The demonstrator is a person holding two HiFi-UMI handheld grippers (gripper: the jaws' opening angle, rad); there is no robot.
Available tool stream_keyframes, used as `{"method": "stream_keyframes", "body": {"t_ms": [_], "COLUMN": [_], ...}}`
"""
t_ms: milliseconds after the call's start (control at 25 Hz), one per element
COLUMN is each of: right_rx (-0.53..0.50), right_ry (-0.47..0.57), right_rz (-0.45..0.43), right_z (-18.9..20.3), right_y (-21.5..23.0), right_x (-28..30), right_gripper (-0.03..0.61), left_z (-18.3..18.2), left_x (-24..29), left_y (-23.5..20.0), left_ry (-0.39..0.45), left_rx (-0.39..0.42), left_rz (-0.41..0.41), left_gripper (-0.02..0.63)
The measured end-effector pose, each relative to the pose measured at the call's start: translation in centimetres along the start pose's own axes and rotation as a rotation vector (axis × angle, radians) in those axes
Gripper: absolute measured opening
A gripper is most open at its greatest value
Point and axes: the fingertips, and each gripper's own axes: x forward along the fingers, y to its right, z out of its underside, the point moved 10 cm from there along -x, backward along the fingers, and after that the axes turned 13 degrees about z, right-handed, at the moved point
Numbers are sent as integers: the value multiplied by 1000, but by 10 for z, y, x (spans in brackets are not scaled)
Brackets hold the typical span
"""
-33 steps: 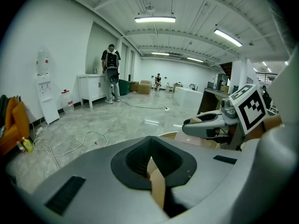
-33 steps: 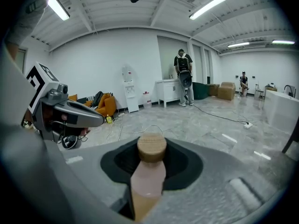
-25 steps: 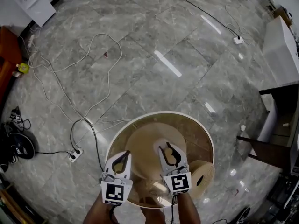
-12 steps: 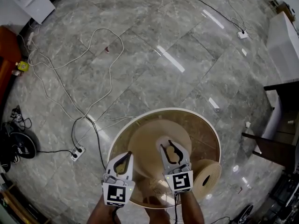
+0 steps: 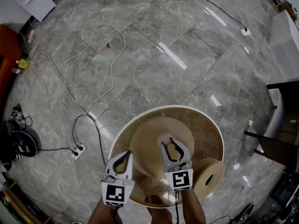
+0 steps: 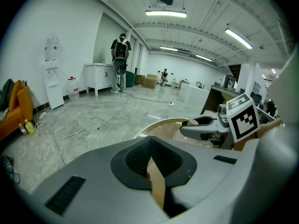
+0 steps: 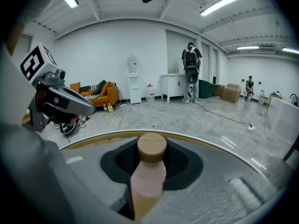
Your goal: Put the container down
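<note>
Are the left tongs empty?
No, the left tongs are closed on a thin tan wall of the container, which stands between them.

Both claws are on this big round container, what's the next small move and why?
Probably lower the container level onto the floor, right of the cables: left claw grips its rim, right claw a wooden knob.
</note>
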Motion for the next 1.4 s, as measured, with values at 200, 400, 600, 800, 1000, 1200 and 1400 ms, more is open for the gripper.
{"method": "stream_keyframes", "body": {"t_ms": [200, 400, 600, 800, 1000, 1200, 1400], "right_rx": [-7, -21, -9, 26, 49, 62, 76], "right_ry": [-3, -21, 12, 13, 13, 18, 43], "right_rz": [1, 7, 18, 18, -19, -7, 8], "right_z": [4, 4, 6, 5, -5, -24, -54], "right_y": [-2, -5, -5, -4, -6, -5, 0], "right_x": [-2, -2, -1, -4, -10, -22, -40], "right_gripper": [124, 126, 127, 153, 251, 270, 270], "left_z": [-6, 4, 3, 1, -7, -32, -57], "left_x": [0, -1, -2, -6, -14, -27, -43], "left_y": [6, 3, 6, 12, 12, 15, 17], "left_ry": [10, -11, -8, -4, -5, 19, 30], "left_rx": [-78, 23, -4, -9, 32, 18, 96], "left_rz": [-16, 4, 0, -1, 1, -7, 2], "left_gripper": [17, 17, 17, 17, 17, 17, 17]}}
